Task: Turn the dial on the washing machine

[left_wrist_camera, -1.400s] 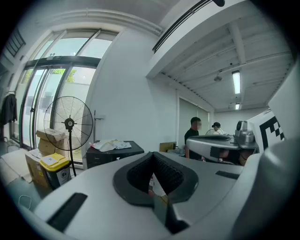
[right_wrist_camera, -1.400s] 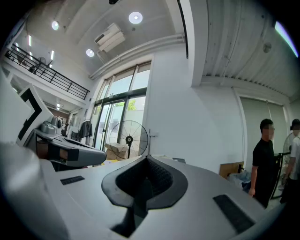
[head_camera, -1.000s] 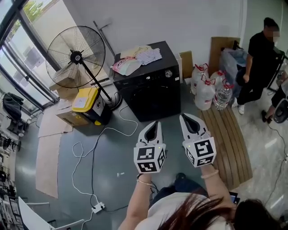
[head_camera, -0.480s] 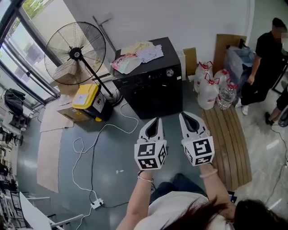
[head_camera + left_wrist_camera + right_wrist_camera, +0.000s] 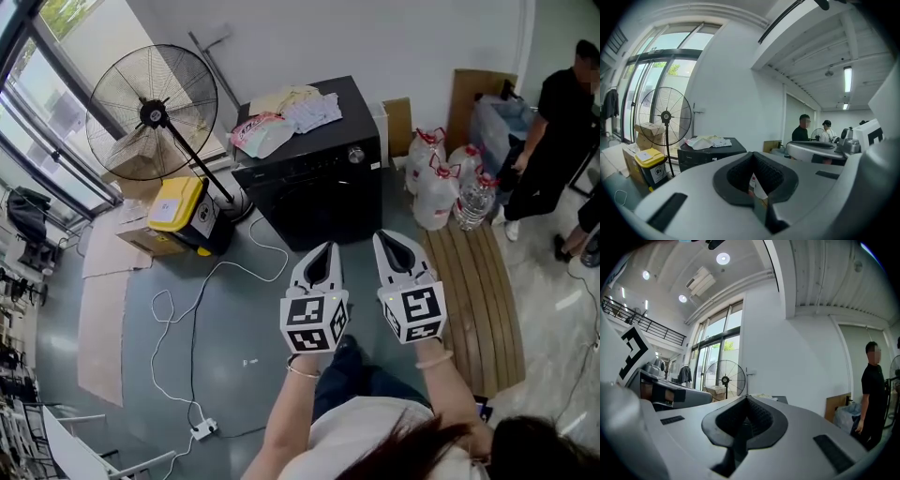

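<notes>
The black washing machine (image 5: 314,192) stands against the far wall, with its round silver dial (image 5: 355,155) at the upper right of its front. Both grippers hang side by side over the grey floor, well short of the machine and pointing at it. My left gripper (image 5: 324,251) has its jaws together and holds nothing. My right gripper (image 5: 388,246) is likewise shut and empty. In the left gripper view the machine (image 5: 710,152) shows beyond the closed left gripper (image 5: 754,180). In the right gripper view the right gripper (image 5: 745,420) hides most of the machine.
Folded clothes (image 5: 281,117) lie on the machine's top. A standing fan (image 5: 150,112) and a yellow box (image 5: 178,211) are to its left, with a white cable (image 5: 197,309) across the floor. Water bottles (image 5: 436,192) and a wooden slatted board (image 5: 478,300) lie to the right, near a person (image 5: 553,141).
The view has shifted a little toward the machine, and a leg has stepped forward under the grippers. Both grippers keep the same pose and stay shut.
</notes>
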A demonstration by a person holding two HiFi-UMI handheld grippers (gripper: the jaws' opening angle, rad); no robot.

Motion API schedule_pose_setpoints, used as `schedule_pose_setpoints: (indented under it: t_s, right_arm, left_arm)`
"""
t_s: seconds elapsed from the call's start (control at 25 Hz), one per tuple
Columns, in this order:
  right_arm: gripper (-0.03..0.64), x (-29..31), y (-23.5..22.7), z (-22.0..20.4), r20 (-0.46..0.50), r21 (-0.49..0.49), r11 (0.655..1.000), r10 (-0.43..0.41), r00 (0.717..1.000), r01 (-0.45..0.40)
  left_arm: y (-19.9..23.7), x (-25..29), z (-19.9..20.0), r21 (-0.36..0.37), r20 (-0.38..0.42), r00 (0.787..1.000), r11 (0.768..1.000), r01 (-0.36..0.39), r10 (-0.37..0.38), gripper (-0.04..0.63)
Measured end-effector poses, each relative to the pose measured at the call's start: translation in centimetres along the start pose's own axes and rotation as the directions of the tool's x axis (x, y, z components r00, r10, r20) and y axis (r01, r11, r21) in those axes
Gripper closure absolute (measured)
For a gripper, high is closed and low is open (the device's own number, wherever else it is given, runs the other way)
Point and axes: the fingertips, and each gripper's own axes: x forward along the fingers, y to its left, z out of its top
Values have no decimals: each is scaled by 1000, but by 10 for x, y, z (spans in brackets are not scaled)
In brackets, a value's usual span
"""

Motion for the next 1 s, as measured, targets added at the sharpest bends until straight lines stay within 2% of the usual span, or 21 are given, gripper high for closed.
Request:
schedule_pose_setpoints:
  t_s: [1.0]
  right_arm:
    - [591, 145, -12, -13, -49, -33, 995, -91, 995, 89]
  left_arm:
    - [91, 119, 9, -13, -23, 990, 991, 136, -137, 580]
